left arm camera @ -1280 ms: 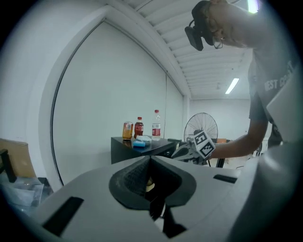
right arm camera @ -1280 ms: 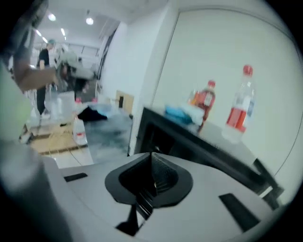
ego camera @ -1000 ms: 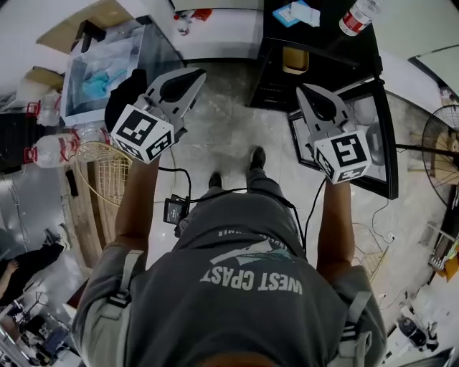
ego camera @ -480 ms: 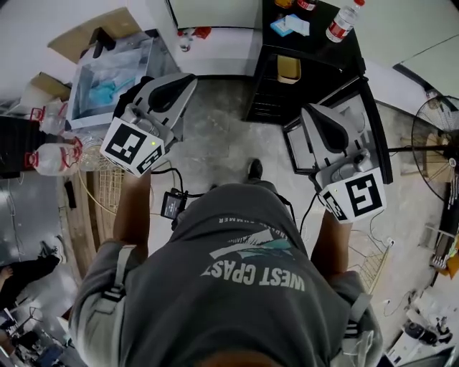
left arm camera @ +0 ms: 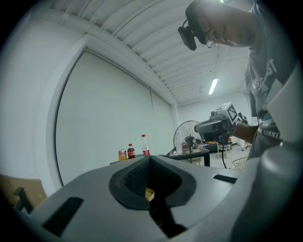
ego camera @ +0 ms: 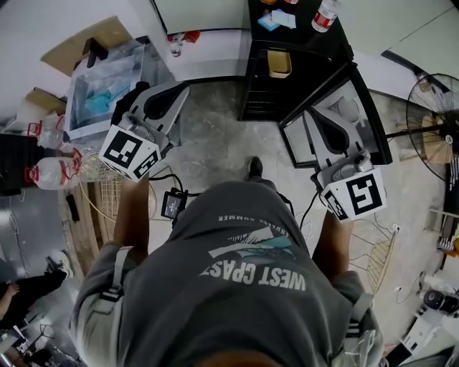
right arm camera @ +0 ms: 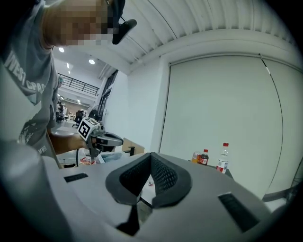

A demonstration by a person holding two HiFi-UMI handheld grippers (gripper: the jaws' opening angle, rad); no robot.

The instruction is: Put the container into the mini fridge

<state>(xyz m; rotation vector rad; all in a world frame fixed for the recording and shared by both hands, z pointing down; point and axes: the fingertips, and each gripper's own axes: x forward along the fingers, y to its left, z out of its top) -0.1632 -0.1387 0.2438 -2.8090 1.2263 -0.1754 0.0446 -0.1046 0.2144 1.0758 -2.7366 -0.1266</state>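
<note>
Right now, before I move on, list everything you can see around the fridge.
fridge: 1, black, top centre, glass door open
container: 1, tan, on the fridge's upper shelf
water bottle: 1, clear with red label, on fridge top
cola bottle: 1, dark, on fridge top
can: 1, orange, beside the cola
packet: 1, blue, on fridge top
bin: 1, clear, floor at left
cardboard: 1, tan, behind the bin
jugs: 2, clear with red handles, left edge
fan: 1, black, right edge
baskets: 2, wire, floor at left and right
box: 1, black, cabled, by the feet
shoe: 1, black
left gripper: grey, shut, empty
right gripper: grey, shut, empty, by the door
</note>
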